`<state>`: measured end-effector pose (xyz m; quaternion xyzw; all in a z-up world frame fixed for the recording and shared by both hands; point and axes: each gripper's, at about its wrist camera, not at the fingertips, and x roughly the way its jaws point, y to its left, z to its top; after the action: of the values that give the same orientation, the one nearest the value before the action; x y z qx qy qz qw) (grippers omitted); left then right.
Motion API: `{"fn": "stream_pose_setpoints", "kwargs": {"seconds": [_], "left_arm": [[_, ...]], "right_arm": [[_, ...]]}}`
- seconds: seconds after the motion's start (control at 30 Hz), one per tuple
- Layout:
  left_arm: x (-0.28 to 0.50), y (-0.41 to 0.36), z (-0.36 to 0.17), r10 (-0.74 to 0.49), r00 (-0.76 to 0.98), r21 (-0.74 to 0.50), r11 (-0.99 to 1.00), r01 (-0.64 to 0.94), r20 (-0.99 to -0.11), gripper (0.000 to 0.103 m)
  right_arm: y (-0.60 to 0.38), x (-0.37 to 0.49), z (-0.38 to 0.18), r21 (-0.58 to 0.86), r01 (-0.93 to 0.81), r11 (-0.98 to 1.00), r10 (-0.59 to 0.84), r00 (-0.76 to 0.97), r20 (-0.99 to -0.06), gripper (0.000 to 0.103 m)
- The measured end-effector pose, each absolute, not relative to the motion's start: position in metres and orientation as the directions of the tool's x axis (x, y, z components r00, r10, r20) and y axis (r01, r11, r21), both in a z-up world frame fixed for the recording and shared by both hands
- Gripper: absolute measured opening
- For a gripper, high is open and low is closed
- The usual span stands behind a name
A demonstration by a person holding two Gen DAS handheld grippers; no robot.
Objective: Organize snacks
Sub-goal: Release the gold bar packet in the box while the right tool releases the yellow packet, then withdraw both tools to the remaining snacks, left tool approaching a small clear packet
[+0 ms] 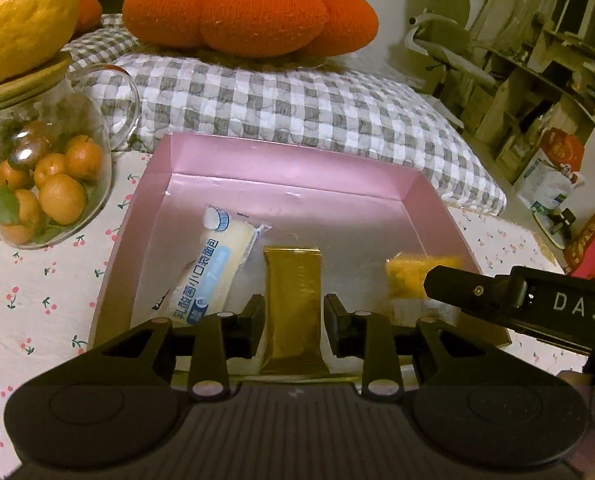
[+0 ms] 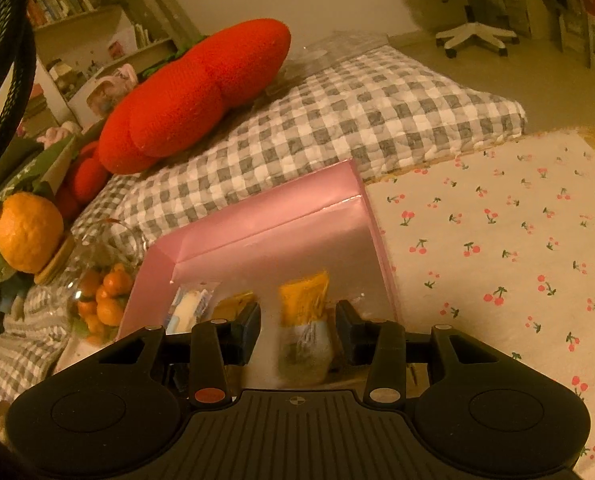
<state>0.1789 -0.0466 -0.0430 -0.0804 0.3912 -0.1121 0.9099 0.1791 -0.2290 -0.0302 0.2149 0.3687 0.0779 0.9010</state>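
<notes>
A pink tray (image 1: 289, 160) sits on the cherry-print cloth. In it lie a white and blue bread packet (image 1: 209, 264), a gold bar packet (image 1: 293, 304) and an orange and white snack packet (image 1: 409, 280). My left gripper (image 1: 293, 328) is open, its fingers on either side of the gold bar with small gaps. My right gripper (image 2: 297, 328) is open over the tray (image 2: 265, 216), with the orange and white packet (image 2: 305, 320) blurred between its fingers. The right gripper also shows in the left wrist view (image 1: 449, 284), beside that packet.
A glass jar of small oranges (image 1: 45, 184) with a large citrus fruit (image 1: 21, 12) on its lid stands left of the tray. A grey checked cushion (image 1: 297, 108) with an orange plush (image 1: 249, 8) lies behind. Cherry-print cloth (image 2: 497, 240) spreads to the right.
</notes>
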Motion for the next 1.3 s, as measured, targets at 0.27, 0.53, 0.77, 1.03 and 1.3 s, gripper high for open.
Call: {"fn": "stream_pose_setpoints", "kwargs": {"seconds": [0.27,0.53,0.77,1.03,1.3], "left_arm": [[0.174,-0.05,-0.037,-0.274,0.67,-0.208,0.962,0.179,-0.69,0.056],[0.16,-0.046,-0.023,-0.3,0.671,-0.21,0.954,0.214,-0.678,0.077],[0.14,-0.038,-0.011,-0.305,0.678,-0.197,0.952,0.235,-0.669,0.093],[0.117,-0.03,-0.006,-0.28,0.671,-0.154,0.958,0.242,-0.687,0.101],[0.096,-0.01,-0.003,-0.261,0.664,-0.131,0.962,0.239,-0.701,0.102]], "right_arm": [[-0.228,0.175,-0.024,0.459,0.0,0.888,0.324,0.709,-0.626,0.059],[-0.231,0.164,-0.011,0.452,-0.006,0.892,0.32,0.714,-0.622,0.07],[-0.232,0.148,0.0,0.449,-0.01,0.893,0.322,0.711,-0.625,0.079],[-0.226,0.123,0.009,0.387,-0.077,0.919,0.326,0.699,-0.637,0.083],[-0.236,0.097,0.013,0.366,-0.103,0.925,0.329,0.701,-0.633,0.085]]}}
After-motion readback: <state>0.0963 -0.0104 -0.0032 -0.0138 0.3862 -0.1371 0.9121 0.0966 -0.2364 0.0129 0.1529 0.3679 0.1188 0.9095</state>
